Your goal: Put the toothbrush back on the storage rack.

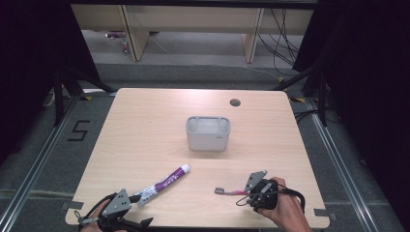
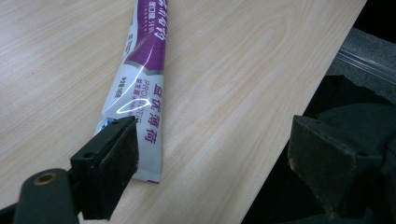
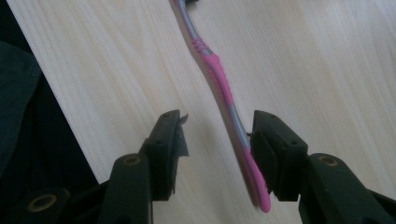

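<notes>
At the table's near right edge, the right gripper [image 3: 217, 144] straddles the pink toothbrush [image 3: 219, 79], jaws parted, handle seemingly brushing the right-hand pad, its length running toward twelve o'clock. From above, the bristles [image 1: 220, 190] point to nine o'clock, and the left gripper [image 2: 205, 158] gapes beside the toothpaste tube [image 2: 142, 88].

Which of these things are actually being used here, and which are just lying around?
In use:
- pink toothbrush, between the open right tongs
- purple toothpaste tube, its flat end by the open left tongs
- grey holder, probably their destination

Just lying about:
- cables on the floor
- number marking on the floor
</notes>
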{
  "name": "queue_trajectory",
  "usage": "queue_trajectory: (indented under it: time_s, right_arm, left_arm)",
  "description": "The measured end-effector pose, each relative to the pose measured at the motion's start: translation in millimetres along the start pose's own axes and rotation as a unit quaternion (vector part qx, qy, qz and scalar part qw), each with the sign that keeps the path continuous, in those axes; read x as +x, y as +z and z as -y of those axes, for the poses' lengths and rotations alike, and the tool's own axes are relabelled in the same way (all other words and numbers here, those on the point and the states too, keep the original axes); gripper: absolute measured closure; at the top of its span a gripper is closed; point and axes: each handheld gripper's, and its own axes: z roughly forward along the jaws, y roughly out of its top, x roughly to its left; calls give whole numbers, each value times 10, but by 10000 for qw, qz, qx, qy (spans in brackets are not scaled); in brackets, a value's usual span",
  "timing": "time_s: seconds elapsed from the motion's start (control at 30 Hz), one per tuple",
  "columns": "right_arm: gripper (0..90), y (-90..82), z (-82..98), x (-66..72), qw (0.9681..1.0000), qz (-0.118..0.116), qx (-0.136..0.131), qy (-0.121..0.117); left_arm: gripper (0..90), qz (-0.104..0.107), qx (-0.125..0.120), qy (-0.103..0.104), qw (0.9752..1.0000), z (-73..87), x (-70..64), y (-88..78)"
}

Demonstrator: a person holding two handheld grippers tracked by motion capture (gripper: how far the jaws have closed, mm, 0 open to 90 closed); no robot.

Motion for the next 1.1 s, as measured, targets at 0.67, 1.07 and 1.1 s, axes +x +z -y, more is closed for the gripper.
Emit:
queue_trajectory:
  time_s: [0.67,1.07,1.1]
  right_arm:
    - [623,234,-187,-118,9992,-200,355,2]
    - [666,314,-291,-185,9973,-368,593,-236]
    - [666,314,-291,-185,9973,-368,593,-236]
  left_arm:
    - [157,6,95,97,9999,4,10,3]
    - [157,1,91,103,9999,4,11,0]
    - [157,1,91,103,9999,4,11,0]
